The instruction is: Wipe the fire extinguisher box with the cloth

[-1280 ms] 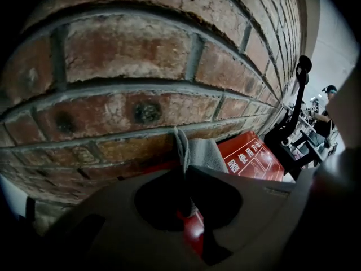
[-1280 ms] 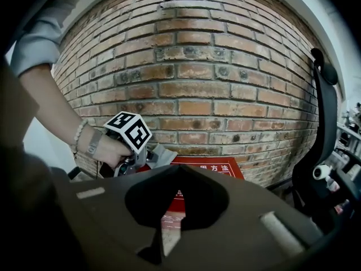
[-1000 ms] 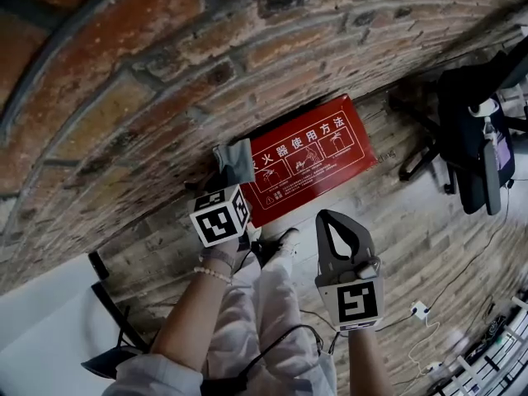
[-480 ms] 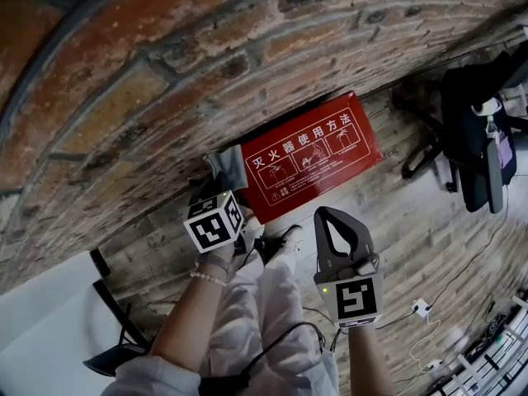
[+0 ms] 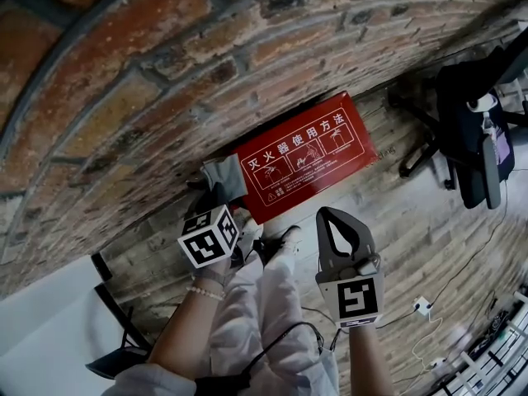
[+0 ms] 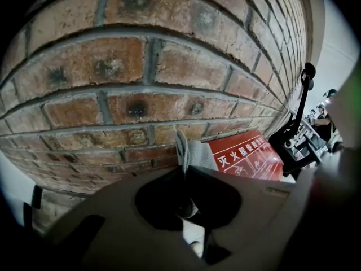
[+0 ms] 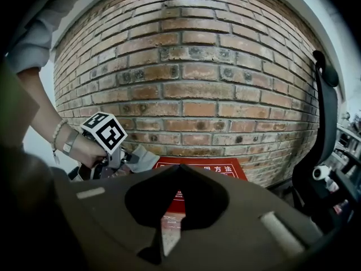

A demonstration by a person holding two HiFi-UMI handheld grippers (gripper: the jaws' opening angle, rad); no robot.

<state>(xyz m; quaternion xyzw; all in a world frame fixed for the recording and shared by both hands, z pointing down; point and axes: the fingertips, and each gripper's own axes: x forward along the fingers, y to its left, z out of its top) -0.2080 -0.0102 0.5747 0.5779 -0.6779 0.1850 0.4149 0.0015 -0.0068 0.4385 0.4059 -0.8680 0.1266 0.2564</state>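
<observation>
moved: cloth [image 5: 226,175] has slid to the left end of the box [image 5: 313,151] by the brick wall [image 5: 124,73] | left gripper [image 5: 219,196] fingers pinch cloth; box's length runs rightward from it | right gripper [image 5: 333,218] fingers together, empty

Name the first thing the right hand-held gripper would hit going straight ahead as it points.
Most likely the fire extinguisher box, dead ahead of the right hand-held gripper, jaws shut; depth is unclear.

A brick wall [image 5: 124,81] stands beside a black office chair [image 5: 474,139] on the right.
</observation>
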